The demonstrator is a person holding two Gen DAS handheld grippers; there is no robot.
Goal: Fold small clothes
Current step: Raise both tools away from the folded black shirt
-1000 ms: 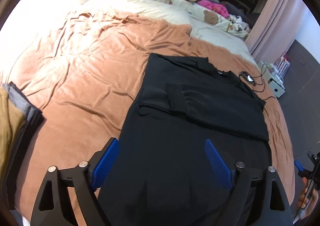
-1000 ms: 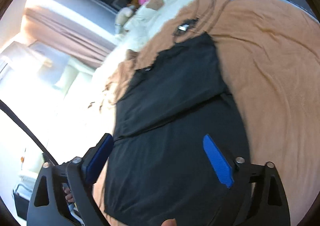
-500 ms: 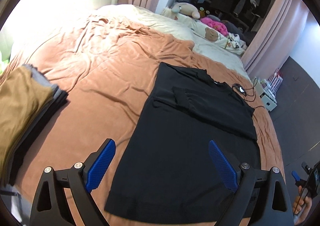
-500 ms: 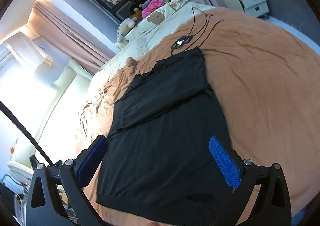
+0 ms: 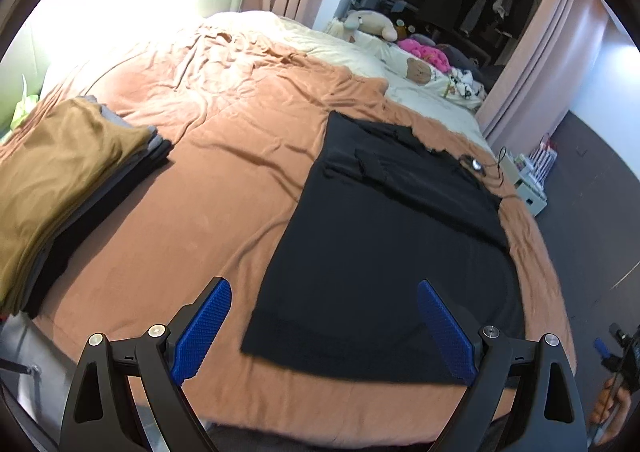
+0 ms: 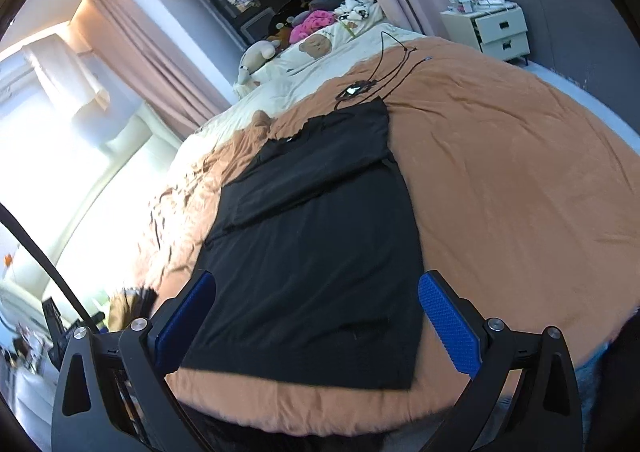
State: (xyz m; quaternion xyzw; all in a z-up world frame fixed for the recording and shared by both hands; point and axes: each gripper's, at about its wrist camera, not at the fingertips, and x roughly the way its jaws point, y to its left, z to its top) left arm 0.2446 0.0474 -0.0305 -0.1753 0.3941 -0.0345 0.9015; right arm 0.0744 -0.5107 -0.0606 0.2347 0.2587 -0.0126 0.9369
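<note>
A black shirt lies flat on the orange blanket, collar at the far end and both sleeves folded in across the chest. It also shows in the right wrist view. My left gripper is open and empty, held above the near hem. My right gripper is open and empty, also above the near hem. Neither touches the cloth.
A stack of folded clothes with a mustard top lies at the bed's left edge. A cable with a small device lies beyond the collar. Pillows and soft toys sit at the bed's head. A white nightstand stands to the right.
Both grippers have pulled back and up from the shirt toward the bed's foot. The whole shirt and its near hem now show, and the folded stack has come into the left view.
</note>
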